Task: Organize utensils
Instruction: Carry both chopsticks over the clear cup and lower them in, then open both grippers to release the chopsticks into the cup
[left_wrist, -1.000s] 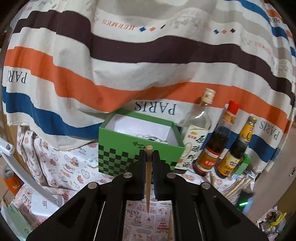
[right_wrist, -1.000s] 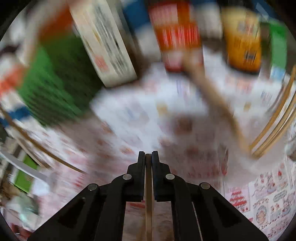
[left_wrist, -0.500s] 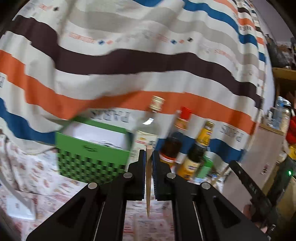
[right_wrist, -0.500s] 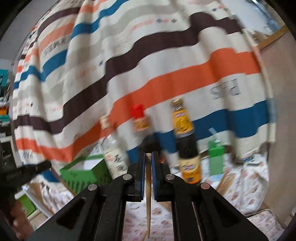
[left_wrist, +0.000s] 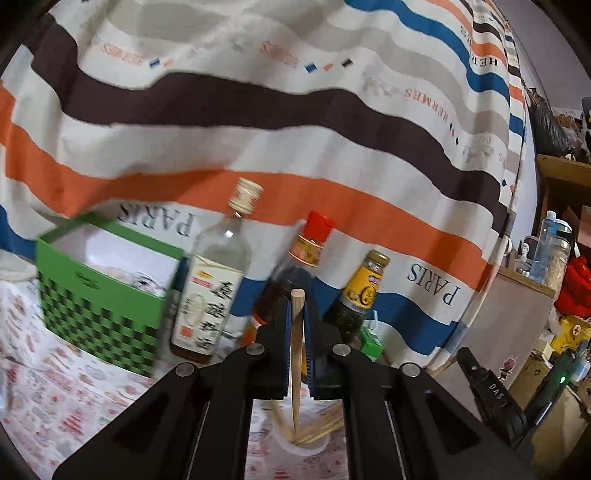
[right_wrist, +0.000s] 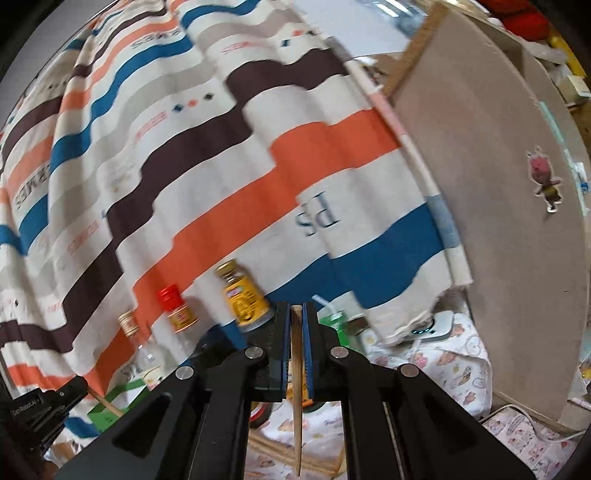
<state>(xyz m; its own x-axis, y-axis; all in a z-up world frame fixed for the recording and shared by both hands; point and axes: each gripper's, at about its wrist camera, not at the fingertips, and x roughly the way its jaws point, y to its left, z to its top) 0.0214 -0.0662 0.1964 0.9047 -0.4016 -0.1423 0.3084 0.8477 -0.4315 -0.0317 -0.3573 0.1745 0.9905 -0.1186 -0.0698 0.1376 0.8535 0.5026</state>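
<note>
My left gripper (left_wrist: 296, 306) is shut on a wooden chopstick (left_wrist: 295, 354) held upright, its tip pointing down into a clear cup (left_wrist: 301, 441) that holds several chopsticks. My right gripper (right_wrist: 294, 314) is shut on another wooden chopstick (right_wrist: 296, 387), also upright, its tip above loose chopsticks (right_wrist: 280, 452) lying on the patterned tablecloth. The right gripper's body shows at the right edge of the left wrist view (left_wrist: 487, 387); the left gripper shows at the lower left of the right wrist view (right_wrist: 37, 410).
A green checkered box (left_wrist: 99, 295) stands at left. Three sauce bottles (left_wrist: 210, 280) (left_wrist: 295, 266) (left_wrist: 358, 299) stand in a row before a striped cloth backdrop (left_wrist: 258, 110). A small green carton (right_wrist: 334, 325) and a brown board (right_wrist: 498, 184) are at right.
Both grippers have swung and lifted, keeping their chopsticks. The left view panned right from the green box to the bottles, with the cup now under the left chopstick. The right view rose further.
</note>
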